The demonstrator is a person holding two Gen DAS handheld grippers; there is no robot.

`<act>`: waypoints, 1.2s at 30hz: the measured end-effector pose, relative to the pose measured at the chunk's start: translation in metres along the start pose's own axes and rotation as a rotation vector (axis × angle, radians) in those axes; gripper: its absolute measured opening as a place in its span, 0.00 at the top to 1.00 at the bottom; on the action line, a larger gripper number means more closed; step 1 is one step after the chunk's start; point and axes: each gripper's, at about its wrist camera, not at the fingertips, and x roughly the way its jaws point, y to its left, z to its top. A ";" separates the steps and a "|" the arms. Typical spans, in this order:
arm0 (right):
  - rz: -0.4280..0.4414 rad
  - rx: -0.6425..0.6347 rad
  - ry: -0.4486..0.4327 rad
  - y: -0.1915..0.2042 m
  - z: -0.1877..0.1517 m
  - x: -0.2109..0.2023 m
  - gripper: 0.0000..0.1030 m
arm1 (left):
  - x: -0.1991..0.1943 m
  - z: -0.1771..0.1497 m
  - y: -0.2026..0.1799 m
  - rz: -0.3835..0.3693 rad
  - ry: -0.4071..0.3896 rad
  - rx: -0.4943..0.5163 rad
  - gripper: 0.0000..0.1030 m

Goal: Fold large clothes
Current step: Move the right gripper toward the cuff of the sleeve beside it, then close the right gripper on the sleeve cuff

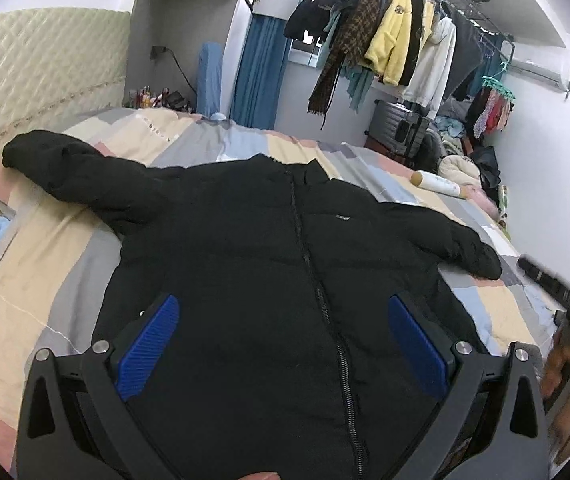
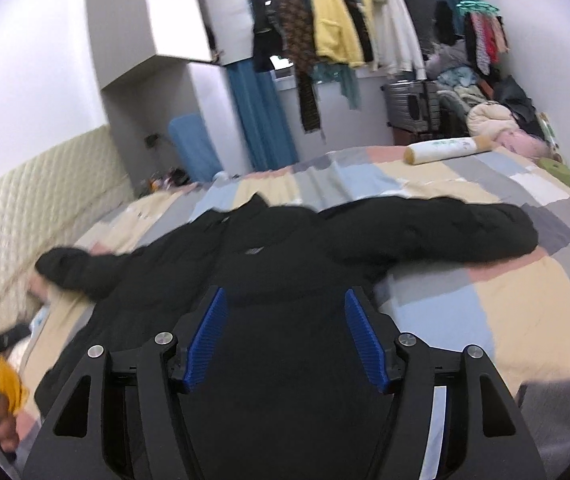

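A black puffer jacket (image 1: 269, 248) lies front up on the bed, zipped, with both sleeves spread out to the sides. It also shows in the right wrist view (image 2: 285, 248). My left gripper (image 1: 284, 304) is open and empty, hovering over the jacket's lower front near the zipper. My right gripper (image 2: 285, 300) is open and empty, above the jacket's lower right side. Its left sleeve (image 1: 65, 168) reaches toward the headboard and its right sleeve (image 2: 465, 236) lies across the bedspread.
The bed has a patchwork cover (image 1: 37, 264) and a quilted headboard (image 1: 37, 76). A white roll (image 2: 441, 150) lies at the far bed edge. Hanging clothes (image 1: 397, 40), a suitcase (image 2: 409, 106) and piled laundry stand beyond. A yellow cloth (image 2: 11, 384) lies at the left edge.
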 end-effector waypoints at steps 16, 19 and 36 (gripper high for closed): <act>-0.048 0.329 0.111 -0.198 0.040 0.109 0.15 | 0.039 -0.002 0.007 0.045 0.051 -0.040 0.00; -0.023 0.461 0.107 -0.241 0.032 0.119 0.12 | 0.049 -0.003 0.007 0.049 0.066 -0.044 0.00; -0.130 0.895 -0.168 -0.422 -0.009 0.174 0.14 | 0.094 -0.002 0.005 0.111 0.059 -0.056 0.00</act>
